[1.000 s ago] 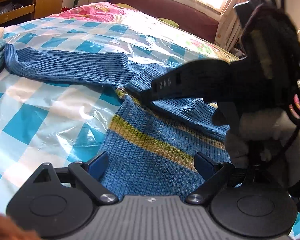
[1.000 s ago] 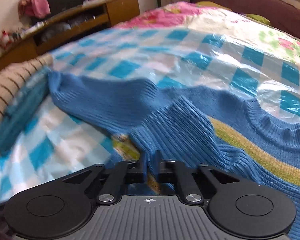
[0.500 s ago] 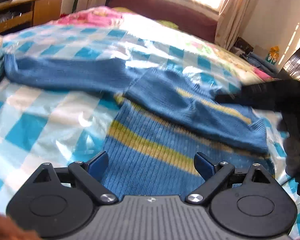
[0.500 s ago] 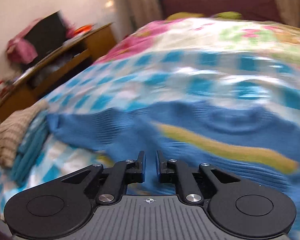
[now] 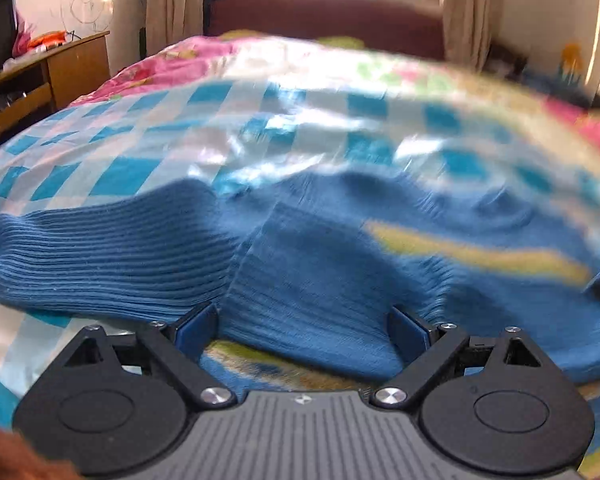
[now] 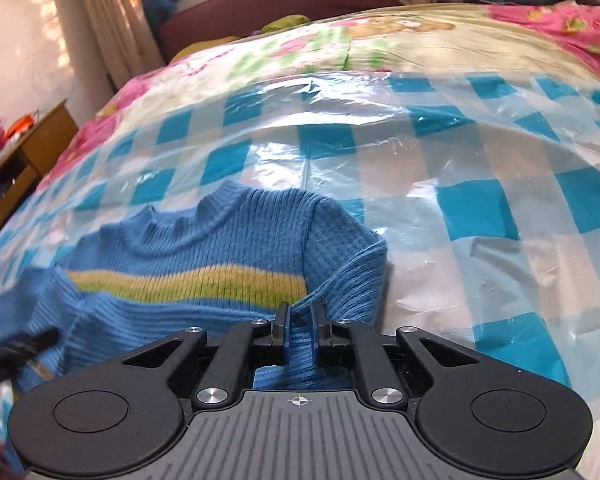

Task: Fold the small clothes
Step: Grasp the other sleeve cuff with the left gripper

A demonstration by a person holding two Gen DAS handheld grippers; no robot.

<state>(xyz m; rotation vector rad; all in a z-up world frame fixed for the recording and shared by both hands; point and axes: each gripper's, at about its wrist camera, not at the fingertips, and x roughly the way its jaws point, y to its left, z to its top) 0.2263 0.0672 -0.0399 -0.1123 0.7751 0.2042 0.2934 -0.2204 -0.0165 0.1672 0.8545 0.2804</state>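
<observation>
Blue ribbed knit: one small sweater with a yellow-green chest stripe, lying front-up on the bed, part folded. It rests on a checked plastic sheet in turquoise and clear squares, which covers a floral quilt; the sheet presumably gives a smooth, clean folding surface.

Sleeves: one sleeve stretches out flat toward the left of the left wrist view. The other is doubled inward over the body at the shoulder side, seen in the right wrist view, apparently a first fold.

Right gripper: jaws narrow, the gap having just closed a little further. Blue knit from the folded sleeve lies between them. The pads do not clearly press on it, so a firm hold cannot be confirmed. Judged purpose: to pinch or release the sleeve edge at the end of its fold.

Left gripper: jaws wide, straddling a raised fold of the sweater body without pinching it. Judged purpose: positioned to take the near edge or the outstretched sleeve for the next fold.

Background: wooden desk, curtains, dark headboard. Left view is motion-blurred at right.
</observation>
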